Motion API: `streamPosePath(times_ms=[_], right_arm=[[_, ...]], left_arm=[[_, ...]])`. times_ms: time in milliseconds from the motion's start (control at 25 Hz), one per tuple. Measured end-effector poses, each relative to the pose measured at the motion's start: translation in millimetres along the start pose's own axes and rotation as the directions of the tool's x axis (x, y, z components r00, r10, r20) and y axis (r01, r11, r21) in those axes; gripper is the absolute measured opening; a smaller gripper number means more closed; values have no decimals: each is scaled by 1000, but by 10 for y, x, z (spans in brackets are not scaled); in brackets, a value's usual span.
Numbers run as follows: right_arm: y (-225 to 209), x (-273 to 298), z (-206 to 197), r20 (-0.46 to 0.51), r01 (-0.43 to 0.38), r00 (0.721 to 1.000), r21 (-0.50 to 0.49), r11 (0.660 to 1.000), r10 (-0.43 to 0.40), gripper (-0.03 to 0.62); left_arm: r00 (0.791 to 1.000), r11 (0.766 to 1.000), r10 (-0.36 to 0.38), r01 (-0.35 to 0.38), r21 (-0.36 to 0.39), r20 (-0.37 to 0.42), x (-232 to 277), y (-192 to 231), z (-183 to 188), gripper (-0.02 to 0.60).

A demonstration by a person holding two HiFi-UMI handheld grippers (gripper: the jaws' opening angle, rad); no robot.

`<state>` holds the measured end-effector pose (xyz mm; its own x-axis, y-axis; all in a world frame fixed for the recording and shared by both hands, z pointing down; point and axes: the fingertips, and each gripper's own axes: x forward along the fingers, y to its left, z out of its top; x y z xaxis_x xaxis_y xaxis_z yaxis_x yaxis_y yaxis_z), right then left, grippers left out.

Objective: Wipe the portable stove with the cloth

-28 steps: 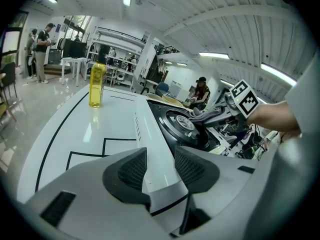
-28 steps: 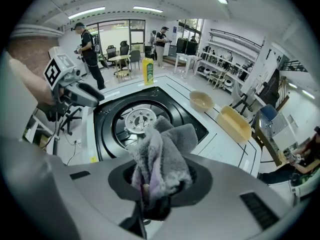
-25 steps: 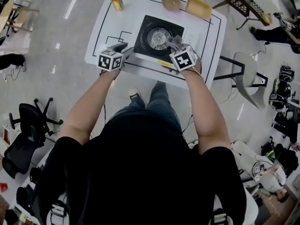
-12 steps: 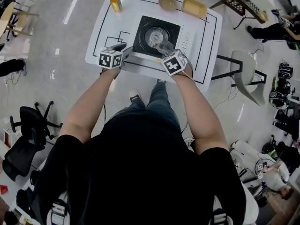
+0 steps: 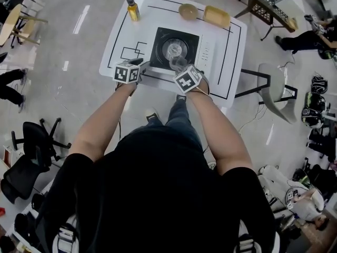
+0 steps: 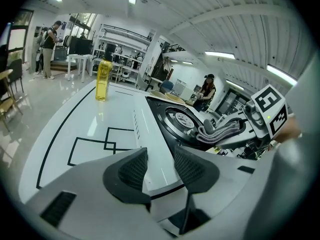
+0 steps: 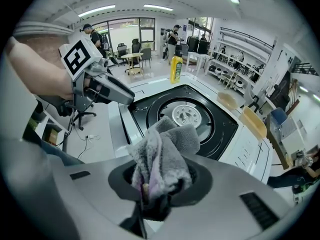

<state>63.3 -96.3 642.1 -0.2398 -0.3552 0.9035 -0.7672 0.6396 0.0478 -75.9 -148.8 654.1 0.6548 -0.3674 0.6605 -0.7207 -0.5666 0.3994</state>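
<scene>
The portable stove [image 5: 160, 49] is black with a round silver burner [image 5: 174, 48] and sits mid-table. My right gripper [image 5: 181, 70] is shut on a bunched grey cloth [image 5: 176, 62]. It holds the cloth over the stove's near edge, in front of the burner. The right gripper view shows the cloth [image 7: 162, 156] bulging from the jaws above the black top [image 7: 150, 109]. My left gripper [image 5: 141, 64] stands at the stove's near-left corner. Its jaws [image 6: 160, 166] are apart with the stove's white rim [image 6: 150, 134] showing between them. Whether the pads touch the rim is unclear.
A yellow bottle [image 5: 132, 8] stands at the table's far left. A tan bowl [image 5: 188, 11] and a yellow tray [image 5: 217, 16] sit along the far edge. Black outlines [image 5: 131, 51] mark the white table. A white chair [image 5: 276, 86] stands to the right and a black office chair [image 5: 31, 141] to the left.
My right gripper has carried the cloth leftward and nearer to me across the stove, from right of the burner to its front. The left gripper has stayed at the corner.
</scene>
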Motion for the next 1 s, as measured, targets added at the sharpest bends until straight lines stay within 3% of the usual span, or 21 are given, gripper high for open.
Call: streamPosePath(times_ms=[240, 360, 680, 1000], right_arm=[[-21, -53, 16, 27, -31, 999, 40, 999, 30, 109], [-26, -197, -8, 42, -48, 998, 86, 995, 45, 109], [-372, -966, 209, 236, -24, 971, 203, 979, -25, 110], [-468, -1848, 347, 425, -39, 901, 283, 958, -88, 114]], left_arm=[[998, 1000, -17, 16, -23, -68, -30, -11, -38, 187], [993, 999, -39, 39, 2, -115, -95, -68, -59, 189], [995, 993, -99, 98, 58, 16, -562, -251, 305, 193], [976, 985, -121, 96, 142, 180, -1331, -504, 755, 193]])
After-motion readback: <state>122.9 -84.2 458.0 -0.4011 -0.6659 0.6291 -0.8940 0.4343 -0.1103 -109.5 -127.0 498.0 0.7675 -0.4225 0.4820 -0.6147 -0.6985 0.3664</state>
